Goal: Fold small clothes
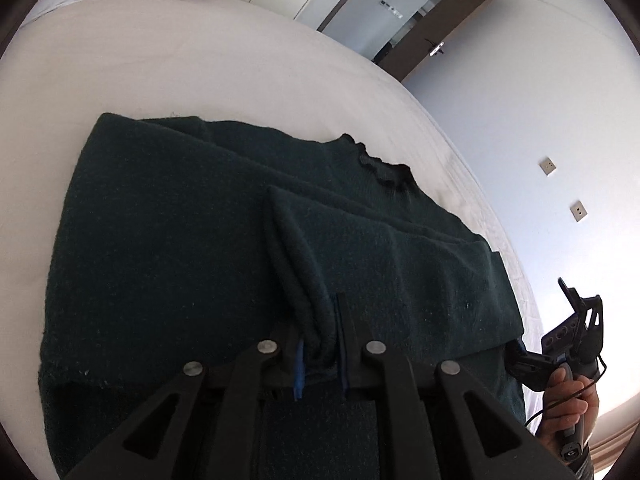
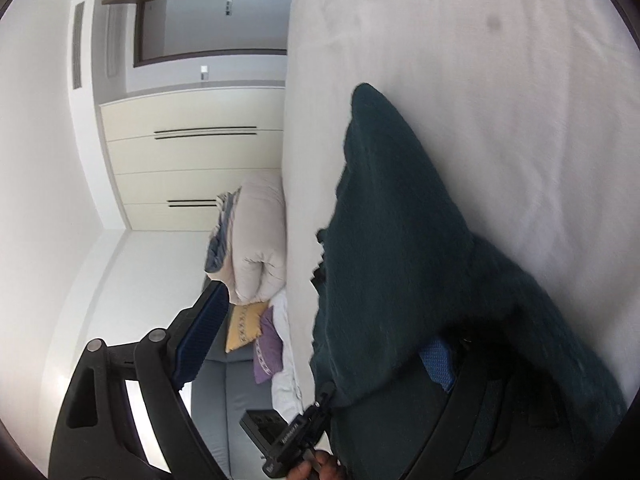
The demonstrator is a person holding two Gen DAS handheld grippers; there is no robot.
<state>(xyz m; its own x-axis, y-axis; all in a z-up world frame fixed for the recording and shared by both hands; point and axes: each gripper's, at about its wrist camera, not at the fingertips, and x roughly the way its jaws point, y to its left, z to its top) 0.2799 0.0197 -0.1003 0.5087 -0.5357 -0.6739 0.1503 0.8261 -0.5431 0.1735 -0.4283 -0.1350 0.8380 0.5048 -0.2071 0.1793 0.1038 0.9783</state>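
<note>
Fabric fills the narrow gap of the left gripper point(image 1: 320, 344): a bunched fold of the dark green sweater point(image 1: 180, 240) sits between its two blue-padded fingers point(image 1: 300, 364), which stand close together and press on it. From that pinch a folded sleeve runs toward 12 o'clock across the sweater's body, which lies spread on the white bed point(image 1: 200, 52), its ruffled collar point(image 1: 380, 164) at about 1 o'clock. At 4 o'clock in the left wrist view a hand point(image 1: 572, 404) holds the other tool beside the bed's edge.

The right gripper point(image 2: 316, 340) stands wide open; one blue pad point(image 2: 202, 336) is free in the air at 8 o'clock, the other point(image 2: 438, 364) at 5 o'clock lies against the sweater. Whether cloth is held there I cannot tell. Beyond, at 9 o'clock, a rolled duvet point(image 2: 256, 240) and cushions point(image 2: 244, 328) rest against the bed, with a cream wardrobe point(image 2: 192, 160) behind.
</note>
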